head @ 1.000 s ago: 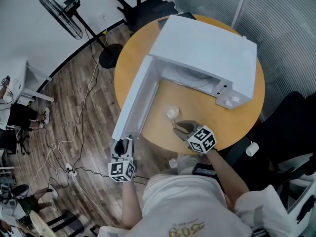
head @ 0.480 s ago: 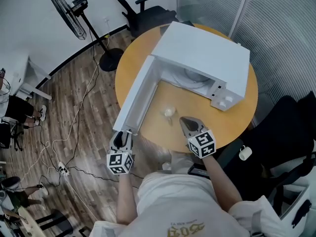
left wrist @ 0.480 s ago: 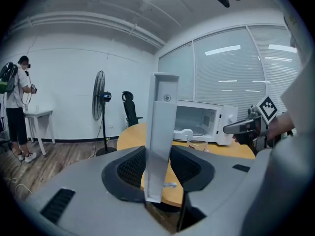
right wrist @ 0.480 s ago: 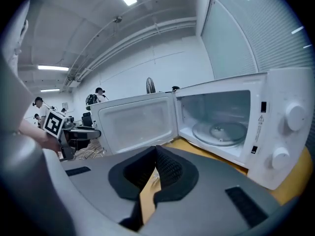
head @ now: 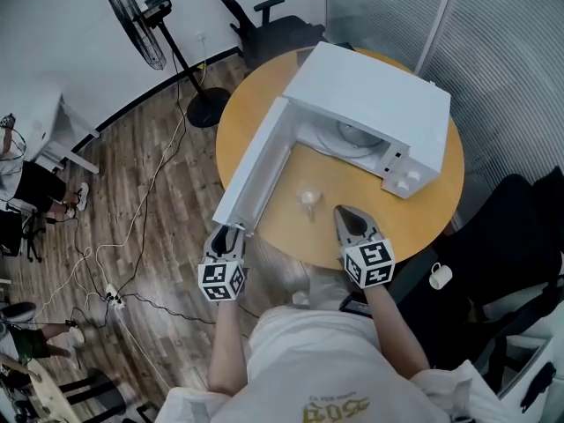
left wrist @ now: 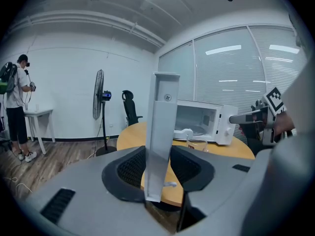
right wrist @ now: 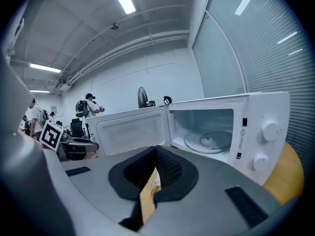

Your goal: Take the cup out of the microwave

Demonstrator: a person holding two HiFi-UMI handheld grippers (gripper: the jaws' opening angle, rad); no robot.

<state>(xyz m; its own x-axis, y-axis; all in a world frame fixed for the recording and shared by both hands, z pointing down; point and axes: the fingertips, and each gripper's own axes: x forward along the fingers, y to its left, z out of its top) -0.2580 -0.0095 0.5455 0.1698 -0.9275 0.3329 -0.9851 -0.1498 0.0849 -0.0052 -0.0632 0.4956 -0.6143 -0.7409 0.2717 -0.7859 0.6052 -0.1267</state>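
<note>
The cup [head: 307, 199] stands upright on the table [head: 423, 218], outside the microwave [head: 370, 95], between the open cavity and the table's near edge. The turntable [right wrist: 209, 140] inside is bare.

**Handling.** The cup is small and transparent. It appears to be glass, though the head view is too coarse to rule out clear plastic. Treat it as light, rigid, smooth-walled and breakable. Grip it across the side wall below the rim with moderate pressure. A grip on the rim alone is likely to slip or tip it.

**Right gripper** [head: 340, 211]. The tongs are pressed together and hold nothing. The tips hover just beside the cup on its near-right side, not touching it, and point toward the microwave with a slight downward tilt. The forearm reaches straight out from the body.

**Left gripper** [head: 226, 234]. The tongs pinch the free edge of the open door [head: 256, 170], off the table's near-left edge. The tool sits nearly level, angled slightly down.
</note>
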